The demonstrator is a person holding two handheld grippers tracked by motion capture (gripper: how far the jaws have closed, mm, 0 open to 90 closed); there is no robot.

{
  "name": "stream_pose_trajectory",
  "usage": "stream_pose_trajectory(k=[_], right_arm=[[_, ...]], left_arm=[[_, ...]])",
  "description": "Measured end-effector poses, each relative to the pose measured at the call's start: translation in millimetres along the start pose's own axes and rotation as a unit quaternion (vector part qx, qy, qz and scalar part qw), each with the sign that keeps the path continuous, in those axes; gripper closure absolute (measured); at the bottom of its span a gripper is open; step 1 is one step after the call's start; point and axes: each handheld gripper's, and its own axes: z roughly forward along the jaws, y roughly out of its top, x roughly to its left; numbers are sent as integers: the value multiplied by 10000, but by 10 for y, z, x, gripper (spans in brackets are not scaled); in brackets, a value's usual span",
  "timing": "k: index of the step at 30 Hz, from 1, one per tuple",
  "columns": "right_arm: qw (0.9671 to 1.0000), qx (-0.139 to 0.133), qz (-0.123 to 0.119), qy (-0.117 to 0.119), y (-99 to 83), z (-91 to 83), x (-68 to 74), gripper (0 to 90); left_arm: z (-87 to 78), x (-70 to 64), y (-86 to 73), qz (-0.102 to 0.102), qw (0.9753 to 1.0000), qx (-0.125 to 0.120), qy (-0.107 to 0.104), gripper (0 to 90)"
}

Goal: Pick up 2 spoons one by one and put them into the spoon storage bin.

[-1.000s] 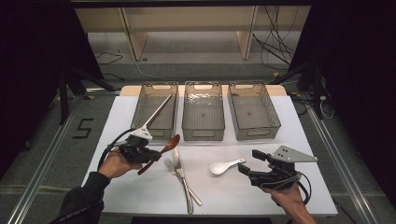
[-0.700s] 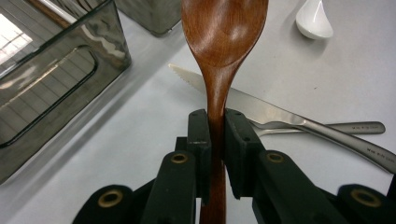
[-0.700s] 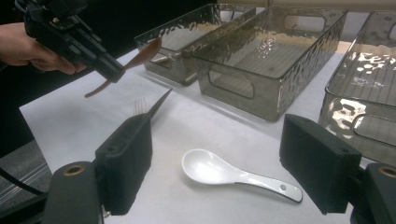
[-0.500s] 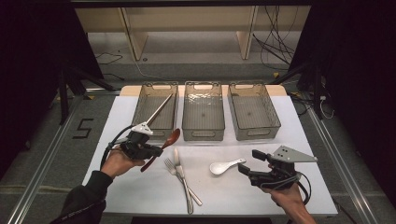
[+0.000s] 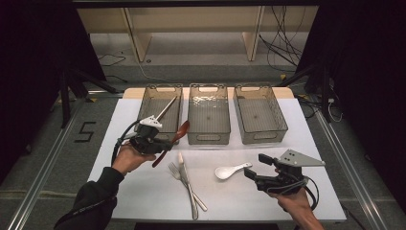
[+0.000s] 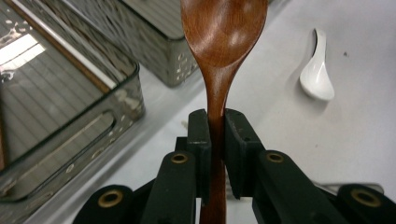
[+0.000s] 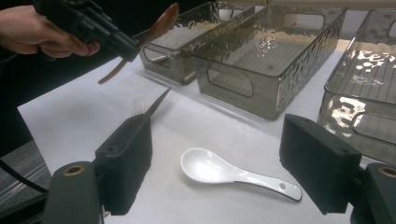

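Note:
My left gripper (image 5: 164,143) (image 6: 216,122) is shut on the handle of a brown wooden spoon (image 5: 181,129) (image 6: 219,28), held off the table just in front of the left clear bin (image 5: 146,109). The spoon's bowl points toward the gap between the left and middle bins. In the right gripper view the left gripper (image 7: 122,45) and wooden spoon (image 7: 161,23) show at top left. A white ceramic spoon (image 5: 227,171) (image 7: 210,167) (image 6: 317,74) lies on the white mat. My right gripper (image 5: 256,166) (image 7: 219,140) hovers open just right of it, nothing between its jaws.
Three clear bins stand in a row at the mat's far edge; the middle bin (image 5: 208,136) and right bin (image 5: 282,127) look empty, and the left one holds a long thin stick (image 5: 165,108). A fork (image 5: 175,171) and knife (image 5: 186,184) lie together at the front centre.
My left gripper has carried the wooden spoon up and away from the person, closer to the left bin. The right gripper and white spoon have stayed put.

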Motion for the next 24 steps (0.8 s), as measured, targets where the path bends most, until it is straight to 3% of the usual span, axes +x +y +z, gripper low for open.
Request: stream_pose_trajectory(k=[11, 24], right_arm=[[10000, -1, 8, 15, -1, -1, -3, 265], [10000, -3, 26, 20, -3, -5, -10, 264]], left_arm=[[149, 29, 390, -155, 9992, -366, -31, 808], [335, 23, 753, -238, 9980, -578, -31, 808]])
